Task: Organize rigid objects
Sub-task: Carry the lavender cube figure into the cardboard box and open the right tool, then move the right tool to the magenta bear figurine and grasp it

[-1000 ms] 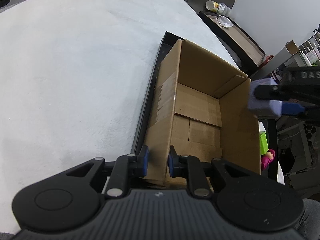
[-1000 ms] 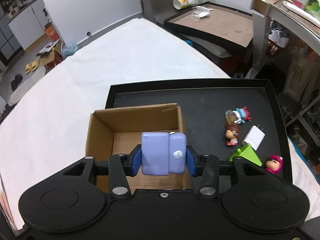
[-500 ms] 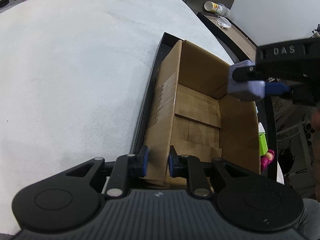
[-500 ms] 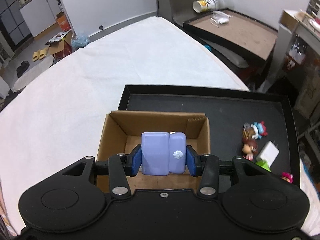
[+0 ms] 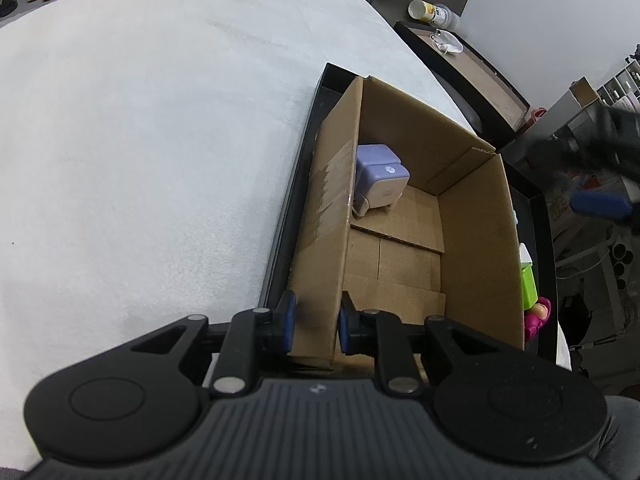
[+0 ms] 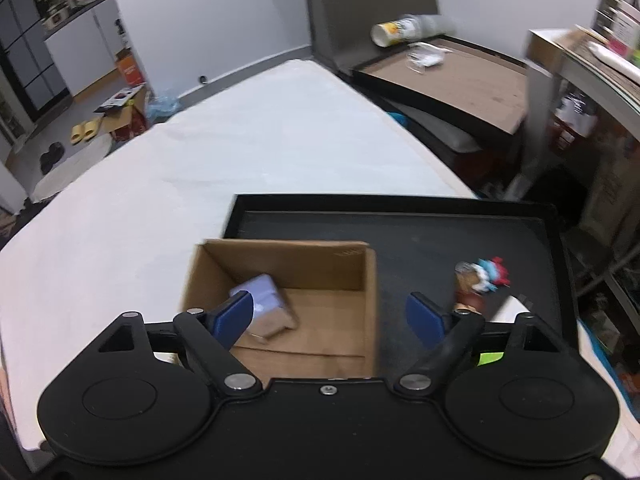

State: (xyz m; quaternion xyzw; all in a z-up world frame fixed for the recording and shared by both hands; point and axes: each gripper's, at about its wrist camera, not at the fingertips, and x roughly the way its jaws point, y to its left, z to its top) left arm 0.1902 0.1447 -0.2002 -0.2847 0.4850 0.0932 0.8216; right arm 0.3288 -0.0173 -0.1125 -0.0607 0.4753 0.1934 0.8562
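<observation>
Cardboard box (image 5: 404,216), 1 in number and open at the top, stood at the left end of 1 black tray (image 6: 440,236) on a white padded table (image 5: 140,140). Inside the box lay 1 lilac charger-like block (image 5: 382,178), tipped on its side against the far left corner of the floor; the rest of the brown floor showed bare.

2 grippers were in view. The left gripper (image 5: 314,322) had its blue pads pressed onto the near left wall of the box, 1 pad outside and 1 inside, pinching the cardboard. The right gripper (image 6: 330,318) was blurred and held above the box's near edge, its 2 blue pads spread wide apart with nothing between them.

On the tray to the right of the box sat a small cluster of toys: 1 figurine with a blue and red top (image 6: 482,276), 1 white block (image 6: 514,308) partly hidden behind the right gripper, 1 lime green piece (image 5: 528,284) and 1 pink figure (image 5: 538,318) beside the box's right wall. The far part of the tray was bare black surface inside a low raised rim. The box's left wall ran just beside the tray's left rim. Beyond that rim the white table stretched wide and uncluttered.
</observation>
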